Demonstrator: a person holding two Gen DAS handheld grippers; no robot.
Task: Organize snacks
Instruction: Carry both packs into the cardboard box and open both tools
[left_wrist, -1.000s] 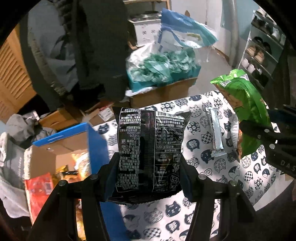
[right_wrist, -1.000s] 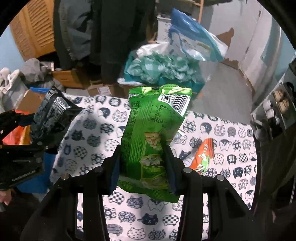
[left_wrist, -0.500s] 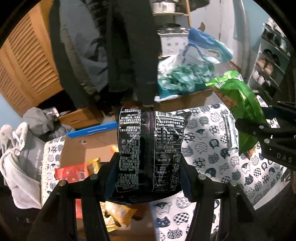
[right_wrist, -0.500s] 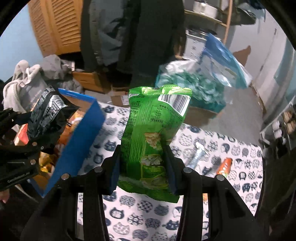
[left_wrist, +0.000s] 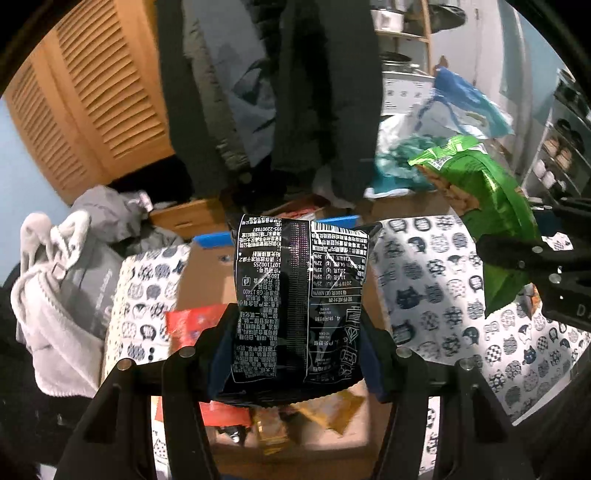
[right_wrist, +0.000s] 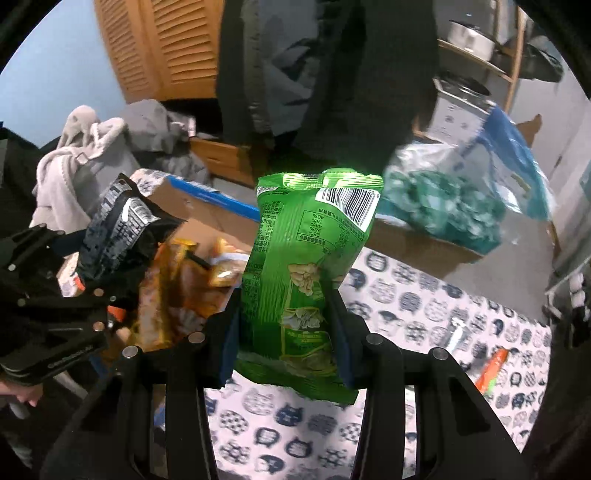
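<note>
Carry step: left gripper (left_wrist: 295, 354) clamps black bag (left_wrist: 301, 295) over box (left_wrist: 207, 280), right gripper (right_wrist: 284, 343) clamps green bag (right_wrist: 306, 266) probably at box's edge; next, lower and release.

The black snack packet (left_wrist: 301, 299) is showing its back upside down: white Chinese print too small to make out, a barcode along its top edge, and the code "GB 17400" partly reading. A percent column is reading 36%, 22%, 35%, 19%, 25%. The green snack bag (right_wrist: 310, 273) is carrying a white barcode patch at its upper right and a small table with 40%, 44%, 26%, 16%, 25%. Faint lettering on the left gripper (right_wrist: 99, 273) body is staying illegible.
</note>
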